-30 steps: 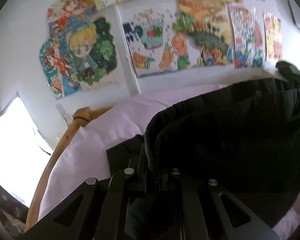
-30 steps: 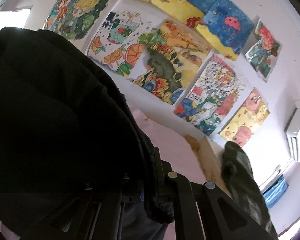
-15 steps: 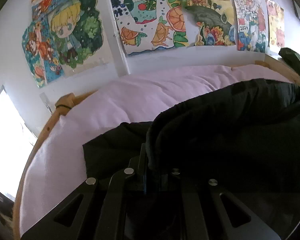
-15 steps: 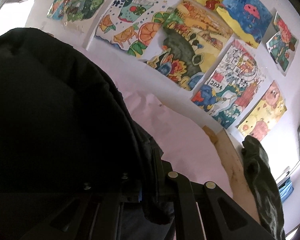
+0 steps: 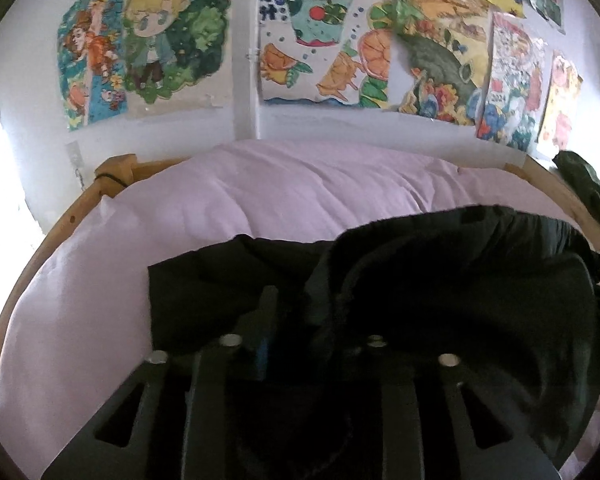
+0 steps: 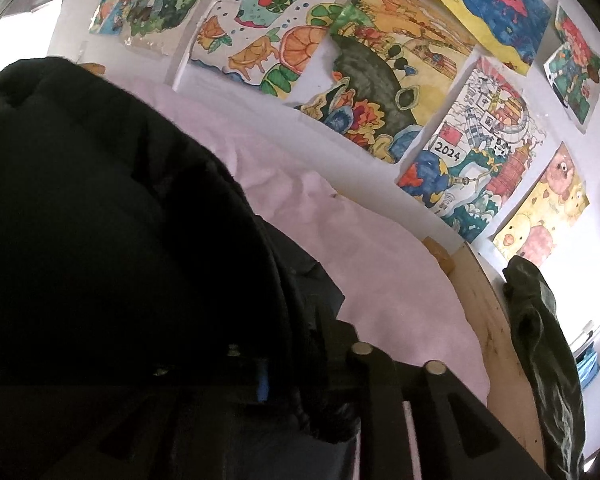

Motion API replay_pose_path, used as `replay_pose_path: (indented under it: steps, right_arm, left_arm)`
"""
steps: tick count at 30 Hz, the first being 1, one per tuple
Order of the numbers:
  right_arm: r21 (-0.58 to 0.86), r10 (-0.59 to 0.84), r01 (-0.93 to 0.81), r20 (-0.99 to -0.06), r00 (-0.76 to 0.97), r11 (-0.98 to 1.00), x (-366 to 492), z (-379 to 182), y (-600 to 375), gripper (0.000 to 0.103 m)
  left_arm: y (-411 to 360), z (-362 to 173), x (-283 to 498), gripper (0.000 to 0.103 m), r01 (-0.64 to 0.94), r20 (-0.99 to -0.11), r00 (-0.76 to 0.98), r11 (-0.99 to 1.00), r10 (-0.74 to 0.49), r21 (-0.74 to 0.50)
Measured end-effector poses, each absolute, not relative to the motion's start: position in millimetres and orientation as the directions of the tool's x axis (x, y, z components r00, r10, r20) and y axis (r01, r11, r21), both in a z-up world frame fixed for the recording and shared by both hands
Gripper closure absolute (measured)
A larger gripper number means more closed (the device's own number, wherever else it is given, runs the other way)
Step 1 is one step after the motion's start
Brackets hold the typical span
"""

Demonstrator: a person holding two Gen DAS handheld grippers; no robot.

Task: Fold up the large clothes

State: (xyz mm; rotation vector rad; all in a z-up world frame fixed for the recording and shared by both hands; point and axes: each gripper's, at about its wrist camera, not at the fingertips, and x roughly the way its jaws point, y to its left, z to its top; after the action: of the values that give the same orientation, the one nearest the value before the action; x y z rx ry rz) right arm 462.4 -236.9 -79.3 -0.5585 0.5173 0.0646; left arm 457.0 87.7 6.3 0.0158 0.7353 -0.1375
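A large black garment (image 5: 440, 300) lies on a bed with a pink sheet (image 5: 280, 196). My left gripper (image 5: 300, 320) is shut on a bunched fold of it, held low over a flat layer of the same garment (image 5: 204, 292). In the right wrist view the garment (image 6: 120, 220) fills the left half of the frame. My right gripper (image 6: 292, 340) is shut on its edge, and the cloth drapes over the fingers and hides their tips. The pink sheet (image 6: 380, 280) lies beyond it.
A wooden bed frame (image 5: 80, 208) rims the mattress, also at the right (image 6: 496, 320). A dark green garment (image 6: 540, 340) hangs over the frame at the right. The white wall behind carries several colourful drawings (image 5: 320, 52).
Both grippers have tilted down and come lower towards the bed with the garment held. More pink sheet shows, and the flat lower layer of the garment has come into view.
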Motion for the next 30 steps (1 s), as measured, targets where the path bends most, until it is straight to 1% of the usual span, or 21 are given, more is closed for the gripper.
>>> replay_pose_path:
  steps: [1,2,3,6,8,10,13,16,19,20,22,23,24,26,28,30]
  right_arm:
    - [-0.483,-0.088,-0.183,-0.485,0.87,0.856,463.7,-78.6,-240.4,0.063]
    - [-0.472,-0.101,-0.163,-0.485,0.868,0.866,465.0,-77.8,-245.4,0.044]
    - [-0.455,-0.107,-0.148,-0.488,0.866,0.878,466.2,-76.4,-250.6,0.032]
    - [-0.349,-0.06,-0.156,-0.536,0.842,0.924,471.6,-72.5,-269.0,0.024]
    - [-0.295,-0.043,-0.151,-0.561,0.827,0.943,473.5,-73.8,-277.7,0.023]
    - [-0.278,-0.032,-0.152,-0.562,0.826,0.948,471.5,-74.8,-279.7,0.022]
    - [-0.272,-0.016,-0.159,-0.544,0.839,0.949,465.1,-72.8,-279.2,0.018]
    - [-0.234,0.035,-0.174,-0.502,0.864,0.956,451.0,-62.5,-276.7,0.014]
    - [-0.187,0.131,-0.247,-0.479,0.868,0.951,430.9,-56.4,-270.5,0.008]
    - [-0.164,0.19,-0.296,-0.469,0.862,0.941,419.6,-56.1,-268.0,0.005]
    - [-0.138,0.247,-0.339,-0.447,0.86,0.931,407.6,-55.8,-265.1,0.003]
    - [-0.122,0.281,-0.365,-0.435,0.856,0.923,401.8,-56.4,-261.3,0.001]
    - [-0.114,0.296,-0.377,-0.433,0.852,0.919,401.2,-56.4,-257.9,0.0]
    - [-0.089,0.332,-0.411,-0.449,0.83,0.907,405.0,-59.1,-245.5,0.0]
    - [-0.093,0.333,-0.417,-0.46,0.823,0.904,410.8,-62.5,-235.4,0.0]
    - [-0.106,0.323,-0.412,-0.457,0.829,0.905,417.0,-66.7,-225.5,0.0]
  left_arm:
    - [91.2,7.6,454.7,0.053,0.102,-0.665,0.74,0.994,-0.099,-0.034]
    - [94.2,7.4,451.7,0.038,0.081,-0.66,0.747,0.996,-0.086,-0.038]
    - [98.6,7.9,447.1,0.033,0.07,-0.648,0.757,0.996,-0.087,-0.053]
    - [106.9,7.6,437.1,0.03,0.077,-0.634,0.766,0.994,-0.11,-0.08]
    - [108.6,7.2,433.4,0.028,0.052,-0.64,0.765,0.997,-0.077,-0.057]
    - [109.3,8.3,429.2,0.027,0.03,-0.641,0.766,0.998,-0.055,-0.05]
    - [108.8,12.0,422.4,0.027,-0.001,-0.632,0.774,0.999,-0.033,-0.054]
    - [102.5,16.4,411.3,0.027,-0.008,-0.631,0.775,0.998,-0.038,-0.07]
    - [93.2,21.5,400.4,0.027,0.021,-0.627,0.776,0.997,-0.062,-0.073]
    - [87.7,23.5,394.3,0.026,0.046,-0.622,0.779,0.996,-0.08,-0.07]
    - [79.1,26.4,388.5,0.025,0.079,-0.617,0.781,0.995,-0.099,-0.06]
    - [73.0,27.7,385.3,0.022,0.1,-0.61,0.785,0.994,-0.112,-0.053]
    - [67.1,28.4,383.4,0.018,0.118,-0.601,0.789,0.992,-0.124,-0.049]
    - [54.6,28.8,381.1,0.014,0.152,-0.583,0.797,0.987,-0.154,-0.053]
    - [42.6,26.6,382.4,0.014,0.193,-0.575,0.796,0.98,-0.19,-0.056]
    - [28.5,21.6,388.5,0.014,0.226,-0.574,0.793,0.973,-0.204,-0.034]
